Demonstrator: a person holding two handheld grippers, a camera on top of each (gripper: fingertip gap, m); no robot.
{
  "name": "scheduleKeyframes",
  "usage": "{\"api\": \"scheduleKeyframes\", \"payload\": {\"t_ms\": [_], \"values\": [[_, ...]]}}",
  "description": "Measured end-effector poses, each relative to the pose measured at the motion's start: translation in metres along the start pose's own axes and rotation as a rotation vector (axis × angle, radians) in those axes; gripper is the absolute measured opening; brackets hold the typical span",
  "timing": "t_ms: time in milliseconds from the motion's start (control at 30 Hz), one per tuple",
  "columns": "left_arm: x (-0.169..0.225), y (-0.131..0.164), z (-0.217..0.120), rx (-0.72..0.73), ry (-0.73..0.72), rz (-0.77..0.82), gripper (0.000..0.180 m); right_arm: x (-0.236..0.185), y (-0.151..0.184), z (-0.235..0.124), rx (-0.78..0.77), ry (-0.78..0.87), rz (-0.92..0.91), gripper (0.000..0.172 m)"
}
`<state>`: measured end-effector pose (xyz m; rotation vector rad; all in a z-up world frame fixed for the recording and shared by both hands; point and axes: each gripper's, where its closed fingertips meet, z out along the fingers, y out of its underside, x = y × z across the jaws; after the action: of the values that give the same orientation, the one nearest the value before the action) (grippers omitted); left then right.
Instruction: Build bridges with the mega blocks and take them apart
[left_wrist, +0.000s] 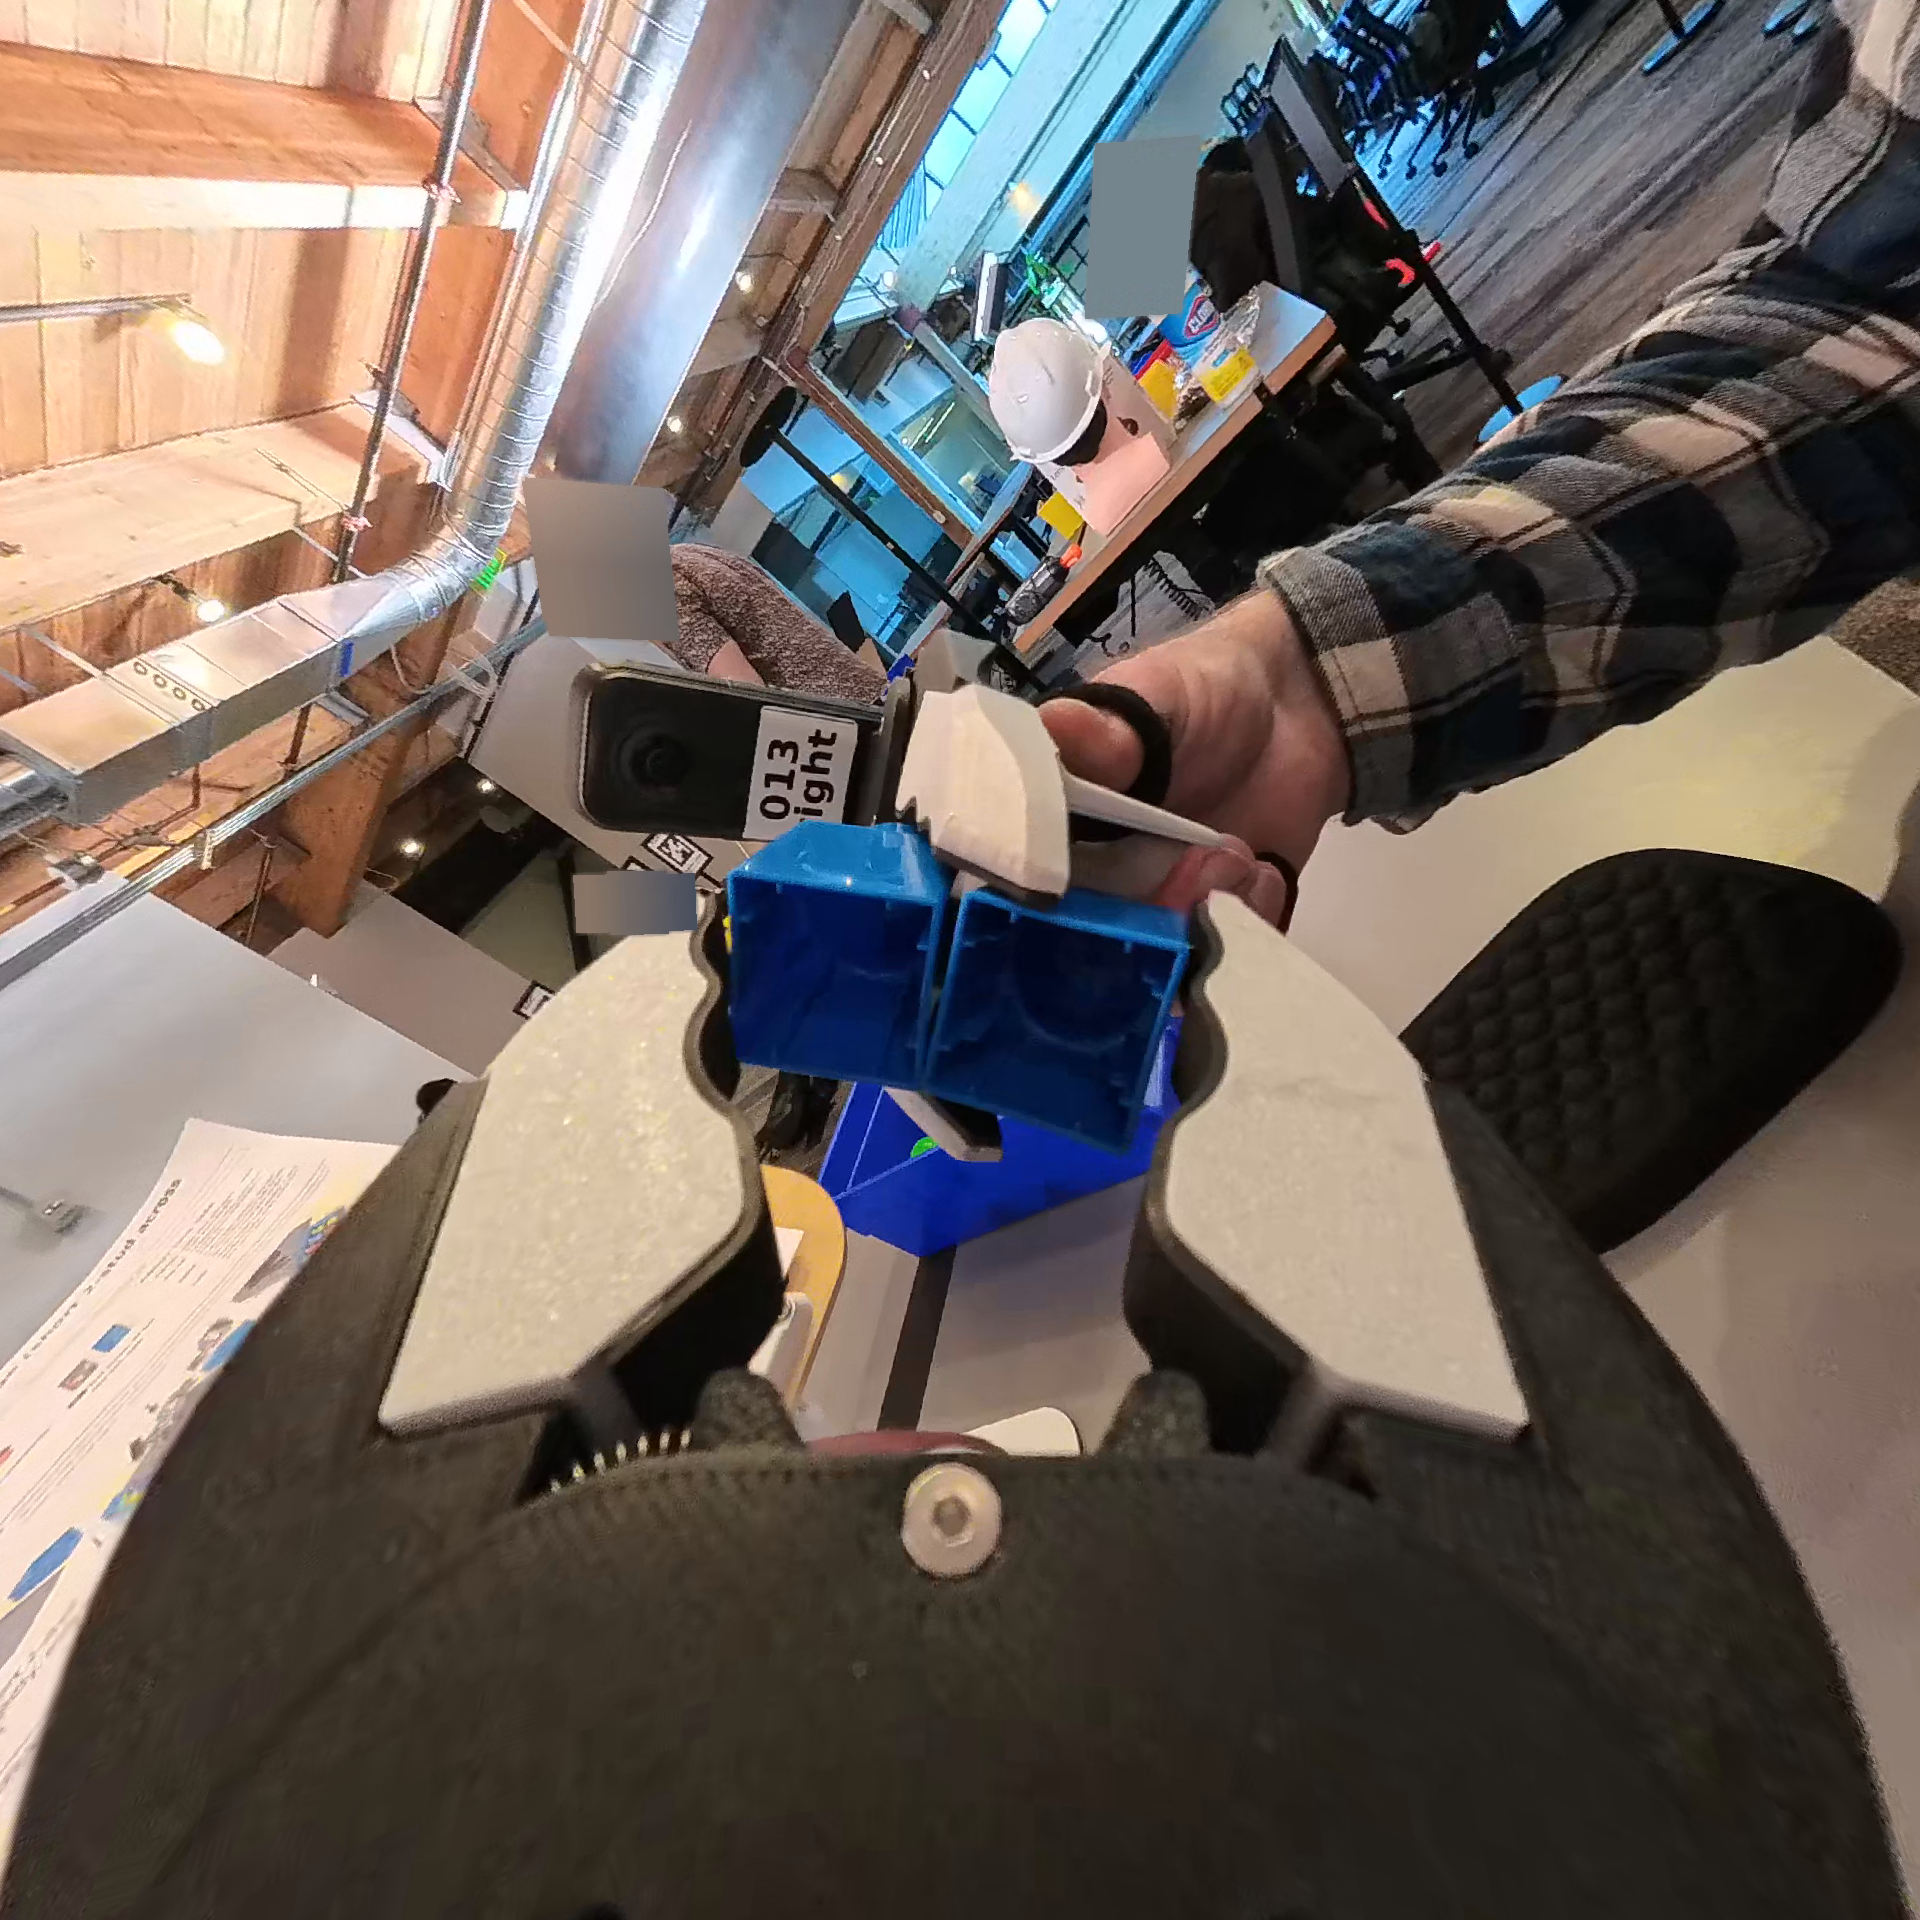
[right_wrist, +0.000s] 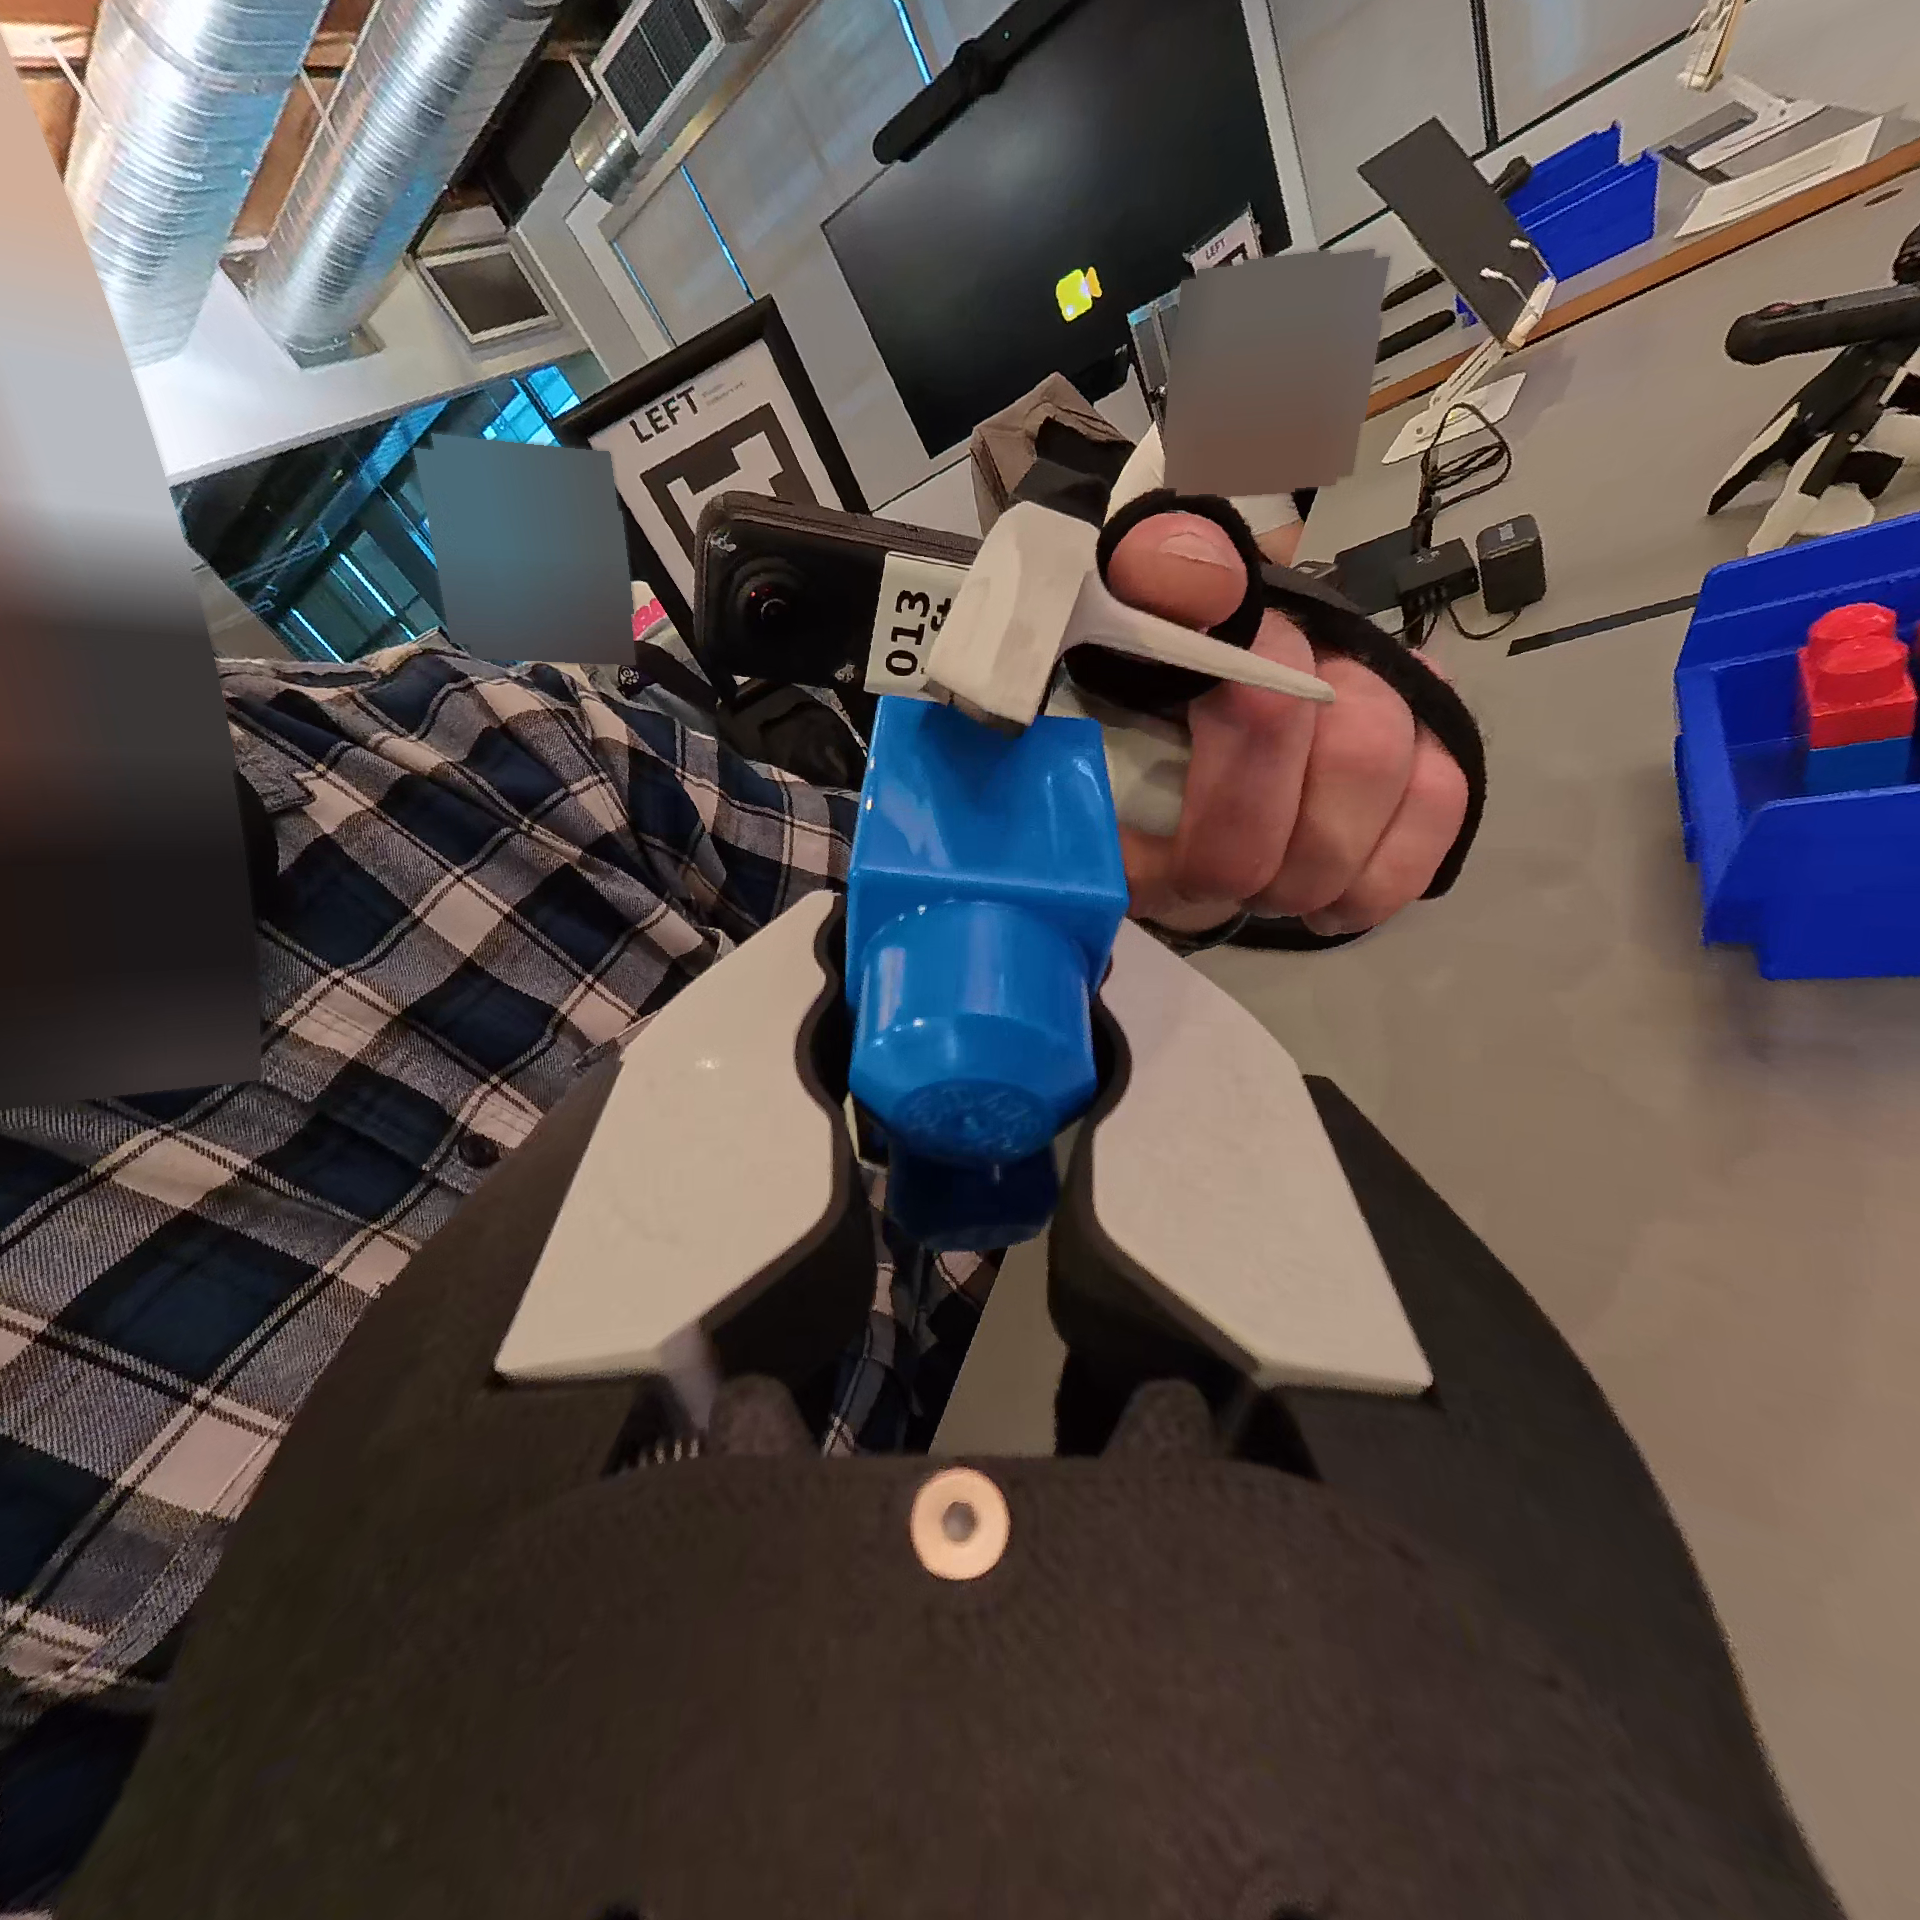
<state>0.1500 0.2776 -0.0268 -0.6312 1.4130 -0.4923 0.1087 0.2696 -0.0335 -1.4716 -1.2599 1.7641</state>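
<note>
One blue two-stud block (left_wrist: 831, 977) is held in the air between both grippers. In the left wrist view its hollow underside faces me. My left gripper (left_wrist: 956, 971) is shut on the block's two short ends, with both pads against it. My right gripper crosses it from the far side, with one white finger (left_wrist: 987, 800) on the upper long side and one below. In the right wrist view the block (right_wrist: 987, 821) points its studs at me. My right gripper (right_wrist: 971, 997) is shut on its long sides. A finger (right_wrist: 1003, 613) of the left gripper rests on the far end.
A blue bin (right_wrist: 1766, 894) holding a red block (right_wrist: 1860, 665) stands on the grey table (right_wrist: 1558, 1143) at the right. Another blue bin (left_wrist: 935, 1205) lies below the held block. A printed sheet (left_wrist: 156, 1351) lies at the left, and a black chair (left_wrist: 1662, 1039) at the right. Only a small space, under 4 cm, lies between the two pairs of fingers.
</note>
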Motion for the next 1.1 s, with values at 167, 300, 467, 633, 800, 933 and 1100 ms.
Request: {"api": "scheduleKeyframes", "payload": {"t_ms": [167,300,467,633,800,933,1100], "values": [[-0.003,0.003,-0.002,0.003,-0.015,-0.01,0.082,0.005,-0.003,0.001,0.009,0.0,0.001,0.04],[-0.005,0.005,-0.004,0.007,-0.02,-0.013,0.08,0.009,-0.002,0.002,0.0,0.008,0.007,0.04],[-0.001,0.003,-0.007,0.026,-0.002,-0.022,0.074,0.005,0.004,0.005,-0.022,-0.045,0.048,0.041],[0.001,-0.001,-0.008,0.05,0.005,-0.035,0.074,0.006,0.004,0.006,-0.025,-0.061,0.074,0.056],[-0.001,-0.004,-0.009,0.072,0.003,-0.054,0.074,0.002,-0.003,0.004,0.008,-0.106,0.076,0.04],[-0.002,-0.004,-0.01,0.078,0.011,-0.055,0.075,0.001,-0.001,0.005,-0.001,-0.102,0.069,0.039],[-0.003,-0.005,-0.011,0.078,-0.007,-0.054,0.077,0.003,-0.001,0.007,-0.008,-0.055,0.022,0.038]]}}
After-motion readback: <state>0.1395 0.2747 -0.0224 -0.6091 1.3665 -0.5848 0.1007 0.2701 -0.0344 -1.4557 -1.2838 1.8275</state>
